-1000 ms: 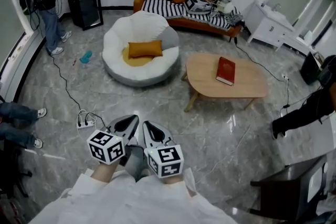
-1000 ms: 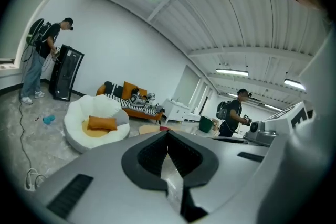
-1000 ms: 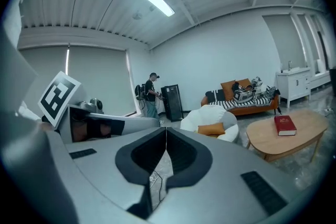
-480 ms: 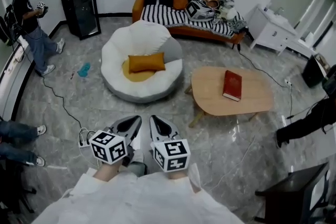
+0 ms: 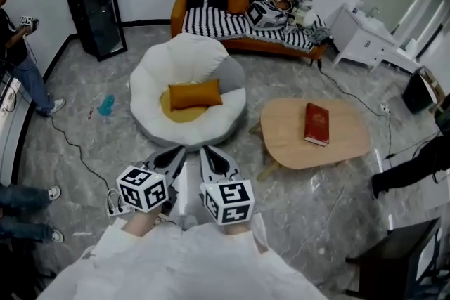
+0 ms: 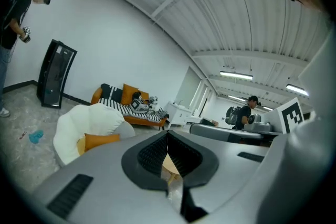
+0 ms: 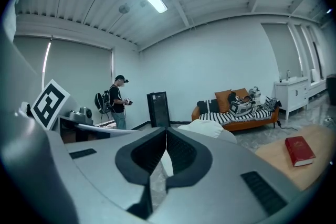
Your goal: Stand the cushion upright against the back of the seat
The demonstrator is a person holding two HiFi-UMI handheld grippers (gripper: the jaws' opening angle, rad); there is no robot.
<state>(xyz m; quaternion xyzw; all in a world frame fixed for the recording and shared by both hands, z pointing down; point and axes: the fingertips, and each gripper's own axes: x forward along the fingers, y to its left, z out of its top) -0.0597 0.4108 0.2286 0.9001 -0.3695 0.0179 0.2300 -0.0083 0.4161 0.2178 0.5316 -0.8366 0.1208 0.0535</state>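
An orange cushion [image 5: 195, 93] lies flat in the hollow of a white beanbag seat [image 5: 188, 53] on the marble floor. Both grippers are held side by side close to my body, short of the seat's near edge. My left gripper [image 5: 178, 151] is shut with nothing in it, and my right gripper [image 5: 205, 151] is shut and empty too. In the left gripper view the cushion [image 6: 102, 140] and seat [image 6: 84, 120] show left of the closed gripper tips [image 6: 168, 134]. In the right gripper view the seat [image 7: 207, 127] rises behind the closed gripper tips [image 7: 166, 131]; the cushion is hidden there.
A wooden coffee table [image 5: 337, 144] with a red book [image 5: 317, 124] stands right of the seat. A striped sofa [image 5: 239, 23] lines the back wall. A power strip [image 5: 116, 208] with cables lies at my left. A black cabinet [image 5: 95, 10] and a person [image 5: 17, 46] are far left.
Both grippers have travelled forward together, and the seat with its cushion now lies much nearer to them. The person at the left has drifted toward the picture's left edge.
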